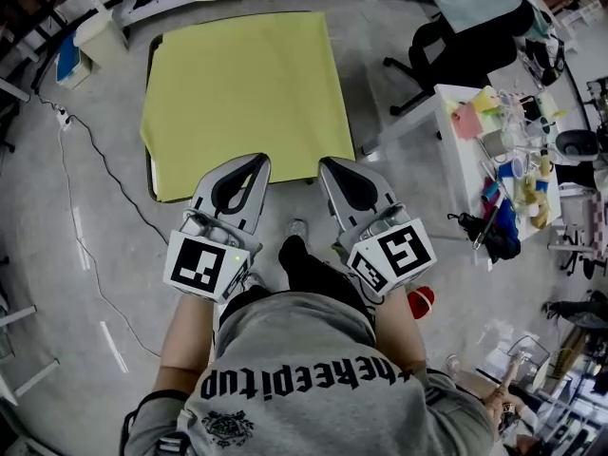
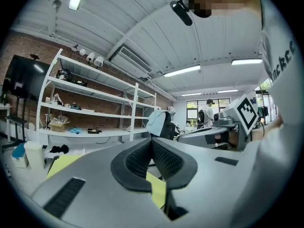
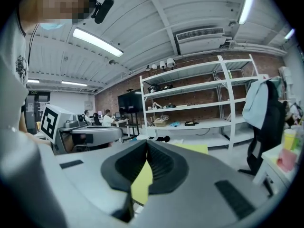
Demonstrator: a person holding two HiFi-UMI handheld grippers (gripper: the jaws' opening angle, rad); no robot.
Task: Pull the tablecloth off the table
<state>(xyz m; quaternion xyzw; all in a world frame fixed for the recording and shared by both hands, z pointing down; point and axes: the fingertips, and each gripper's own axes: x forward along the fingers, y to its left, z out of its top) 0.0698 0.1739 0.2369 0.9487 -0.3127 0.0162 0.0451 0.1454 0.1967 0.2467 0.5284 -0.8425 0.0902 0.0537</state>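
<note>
Beyond my L gripper (image 1: pixel 251 162) & R gripper (image 1: pixel 332 164), jaws together, empty, yellow tablecloth (image 1: pixel 242 93) covers table (image 1: pixel 150 174); grey floor (image 1: pixel 95 255), shelves (image 2: pixel 85 133) far.

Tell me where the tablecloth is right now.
In the head view the yellow tablecloth lies spread flat at upper centre-left, just ahead of the left gripper and right gripper, left of the black office chair.

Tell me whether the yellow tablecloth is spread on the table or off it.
Spread on the table. The yellow tablecloth lies flat over the top; only the table's dark edge shows at left.
</note>
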